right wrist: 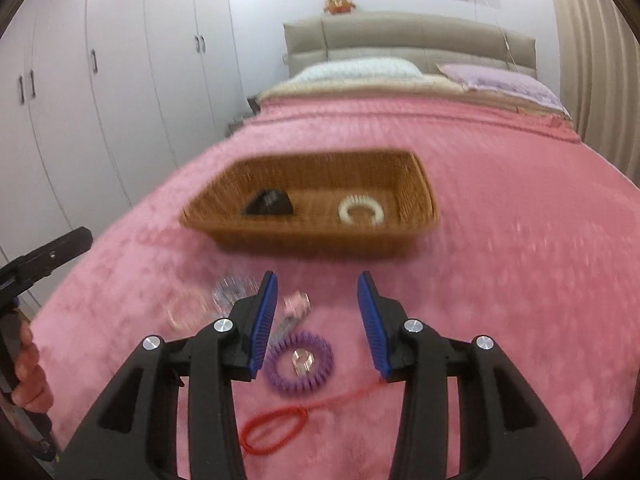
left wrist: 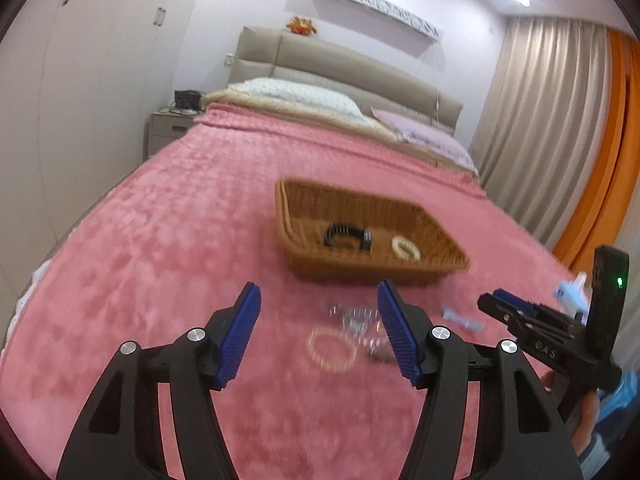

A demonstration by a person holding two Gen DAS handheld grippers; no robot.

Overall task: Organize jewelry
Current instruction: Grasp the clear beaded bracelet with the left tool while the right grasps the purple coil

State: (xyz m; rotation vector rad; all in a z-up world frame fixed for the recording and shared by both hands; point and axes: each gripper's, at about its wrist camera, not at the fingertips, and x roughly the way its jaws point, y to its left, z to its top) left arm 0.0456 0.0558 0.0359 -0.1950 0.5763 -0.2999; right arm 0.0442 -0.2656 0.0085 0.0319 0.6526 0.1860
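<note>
A wicker basket (left wrist: pixel 304 200) (right wrist: pixel 416 176) sits on the pink bedspread and holds a black hair clip (left wrist: pixel 347 235) (right wrist: pixel 269 203) and a white spiral ring (left wrist: pixel 405 248) (right wrist: pixel 361 210). My left gripper (left wrist: pixel 318 330) is open and empty above a pale bead bracelet (left wrist: pixel 331 349) and a clear clip (left wrist: pixel 355 316). My right gripper (right wrist: pixel 316 322) is open and empty above a purple spiral hair tie (right wrist: pixel 300 363), a pink clip (right wrist: pixel 297 303) and a red cord (right wrist: pixel 280 424). The right gripper also shows in the left wrist view (left wrist: pixel 516 308).
The pink bedspread (left wrist: pixel 180 240) covers the bed; pillows (left wrist: pixel 304 96) and a headboard lie at the far end. White wardrobes (right wrist: pixel 100 100) stand at the left, curtains (left wrist: pixel 552 120) at the right. A nightstand (left wrist: pixel 168 130) stands beside the bed.
</note>
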